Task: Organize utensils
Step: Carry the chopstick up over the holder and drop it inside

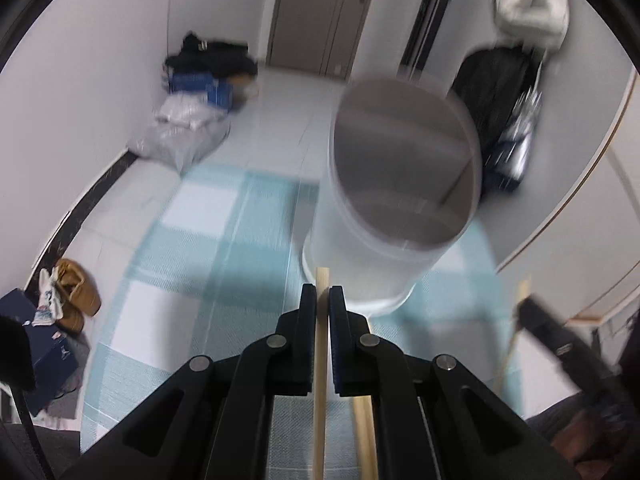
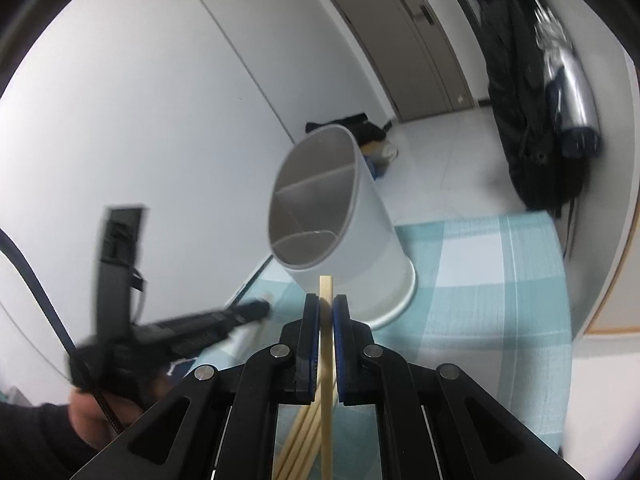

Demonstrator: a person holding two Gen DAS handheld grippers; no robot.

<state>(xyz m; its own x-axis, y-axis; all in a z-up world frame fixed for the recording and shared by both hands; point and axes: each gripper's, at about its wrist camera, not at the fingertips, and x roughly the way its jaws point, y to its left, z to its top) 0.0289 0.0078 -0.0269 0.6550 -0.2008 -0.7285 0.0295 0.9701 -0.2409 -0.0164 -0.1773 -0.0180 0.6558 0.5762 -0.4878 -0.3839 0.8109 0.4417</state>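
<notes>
White plastic utensil holder (image 1: 384,216) stands upright on the checked teal-and-white cloth (image 1: 208,248) covering the surface; its inside is split by dividers into compartments, all looking empty from here. Take the holder as the landmark.

Left claw (image 1: 322,300) sits just in front of the holder's base, closed on one pale wooden chopstick (image 1: 320,360); the stick's square tip pokes out past the fingertips toward the holder wall, apart from it. Another chopstick (image 1: 365,432) lies on the cloth below that claw, on the near side of the holder.

Right claw (image 2: 326,308) is also just short of the holder's base, clamped on its own chopstick (image 2: 326,344), tip up and out beyond the pads, near the holder's lower wall, cannot tell if touching. Several loose chopsticks (image 2: 300,444) lie in a bundle on the cloth beneath this claw, near side of the holder.

From the right wrist view the left claw's body shows as a blurred black shape left of the holder, with a hand (image 2: 96,412) in a dark sleeve gripping its handle. From the left wrist view the right claw appears blurred to the right of the holder with its stick.

Beyond the holder: grey door (image 2: 400,40), dark coats (image 2: 520,100) hanging right of it, bags (image 1: 192,128) piled on the floor left of it. Both views are motion-blurred.
</notes>
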